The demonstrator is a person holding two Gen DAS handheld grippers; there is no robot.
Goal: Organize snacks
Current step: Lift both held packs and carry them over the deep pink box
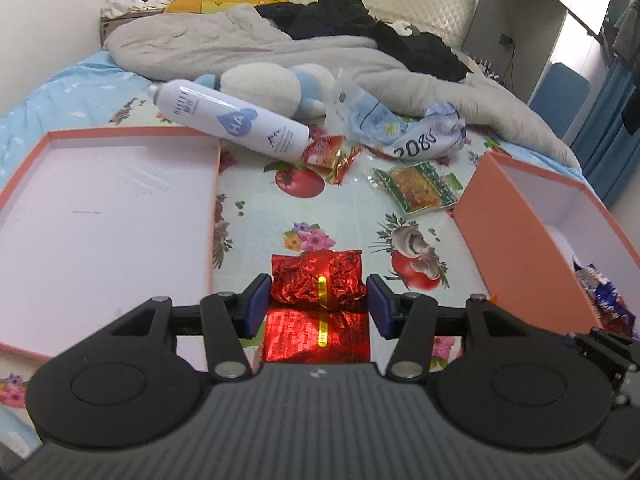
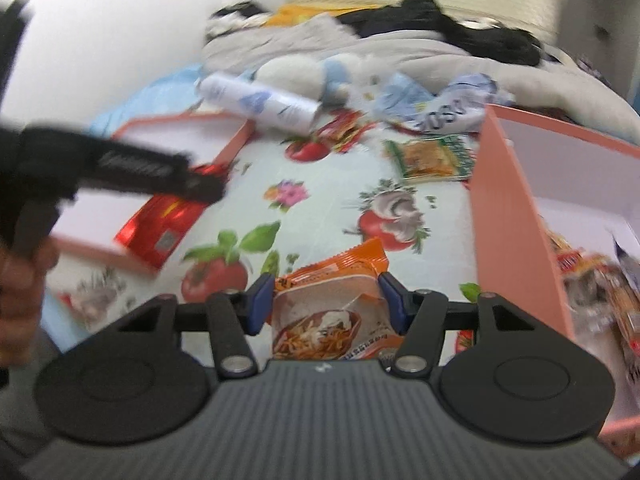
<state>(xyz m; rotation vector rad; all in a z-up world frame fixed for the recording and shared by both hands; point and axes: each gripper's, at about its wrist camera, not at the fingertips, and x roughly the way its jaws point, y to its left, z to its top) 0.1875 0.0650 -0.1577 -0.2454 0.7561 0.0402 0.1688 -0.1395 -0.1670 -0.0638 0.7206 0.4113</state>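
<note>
**Two packets gripped, box is next**

Left gripper [image 1: 318,304] has its fingers about half closed, pinching a crinkled red foil packet [image 1: 318,284]. Right gripper [image 2: 326,302] stands likewise, clamped on an orange noodle snack packet [image 2: 328,312]. Both packets look lifted off the bed.

My read of the step: carry each to the deep orange box [image 1: 516,224] at right, which already holds snacks. Go over the wall, not into it; foil deforms, so keep the squeeze steady.

Bed has a fruit-print sheet [image 1: 256,208]; shallow orange lid [image 1: 108,216] at left. Loose: green snack packet [image 1: 416,188], small red packets [image 1: 328,156], white bottle [image 1: 228,116]. Grey blanket [image 1: 224,48] and plush toy [image 1: 276,84] behind. Right view is blurred.
</note>
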